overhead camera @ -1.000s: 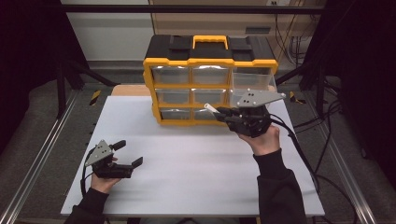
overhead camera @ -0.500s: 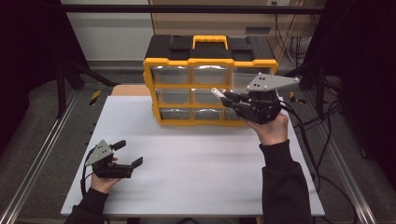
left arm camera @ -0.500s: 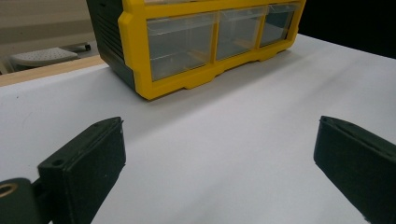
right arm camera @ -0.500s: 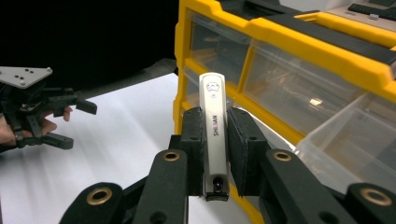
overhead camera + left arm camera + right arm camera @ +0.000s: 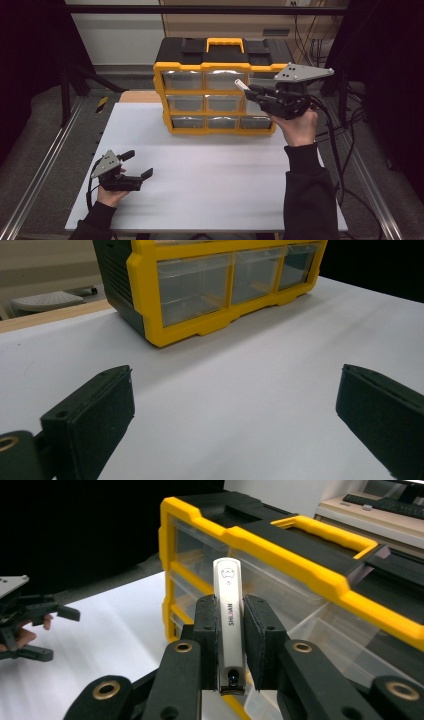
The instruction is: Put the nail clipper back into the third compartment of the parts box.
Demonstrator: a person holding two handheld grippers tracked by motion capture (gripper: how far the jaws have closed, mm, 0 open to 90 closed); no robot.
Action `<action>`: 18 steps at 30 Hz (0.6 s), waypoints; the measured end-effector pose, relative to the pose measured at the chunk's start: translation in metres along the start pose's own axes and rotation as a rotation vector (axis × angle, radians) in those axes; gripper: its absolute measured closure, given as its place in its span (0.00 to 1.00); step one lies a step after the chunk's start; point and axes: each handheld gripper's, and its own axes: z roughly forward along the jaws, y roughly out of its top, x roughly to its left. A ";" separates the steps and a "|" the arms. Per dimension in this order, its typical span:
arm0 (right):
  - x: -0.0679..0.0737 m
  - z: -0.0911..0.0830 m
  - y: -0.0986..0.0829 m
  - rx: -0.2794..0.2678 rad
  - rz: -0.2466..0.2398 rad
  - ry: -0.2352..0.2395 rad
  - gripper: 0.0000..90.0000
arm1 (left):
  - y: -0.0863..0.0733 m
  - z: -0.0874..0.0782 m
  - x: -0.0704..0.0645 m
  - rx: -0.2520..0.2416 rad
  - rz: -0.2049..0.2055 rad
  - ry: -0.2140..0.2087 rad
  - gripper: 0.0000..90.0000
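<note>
**Clipper held at the top-right drawer: watch the aim**

High view: your right gripper point(image 5: 248, 88) is up at the far right, in front of the organizer point(image 5: 220, 90), w/ the clipper point(image 5: 241, 84) sticking out toward the top-right drawer point(image 5: 262, 80). Can't tell from here if the tip touches the drawer front. Your left gripper point(image 5: 141, 175) rests near left on the table point(image 5: 225, 185), well apart from the organizer.

Left gripper view: jaws spread wide, nothing btwn them, just bare table point(image 5: 250, 390). The bottom row of drawers point(image 5: 195, 287) sits ahead, all looking shut.

Right gripper view: jaws clenched on the clipper point(image 5: 228, 625), gripped at its lower half, upper half free and pointing at the organizer point(image 5: 300, 555). The drawer point(image 5: 280, 597) behind it looks closed, though I can't be sure.

Risks, as I judge them: if that drawer is shut, you've nowhere to drop it, and pushing on would jam the tip vs the clear front or the yellow frame. Grip is on smooth metal, so a knock could swivel or slide the clipper out; it'd fall to the table. The left gripper is too far off to steady the organizer if you shove it.
</note>
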 end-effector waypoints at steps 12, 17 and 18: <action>-0.020 -0.001 0.009 -0.003 0.019 -0.051 0.86 | 0.000 0.000 0.000 -0.002 -0.002 0.000 0.02; -0.028 0.000 0.011 0.005 0.024 -0.072 0.86 | 0.000 0.000 0.000 0.001 -0.001 -0.001 0.02; -0.029 0.001 0.011 0.008 0.025 -0.076 0.86 | 0.000 0.000 0.000 0.001 -0.002 -0.001 0.02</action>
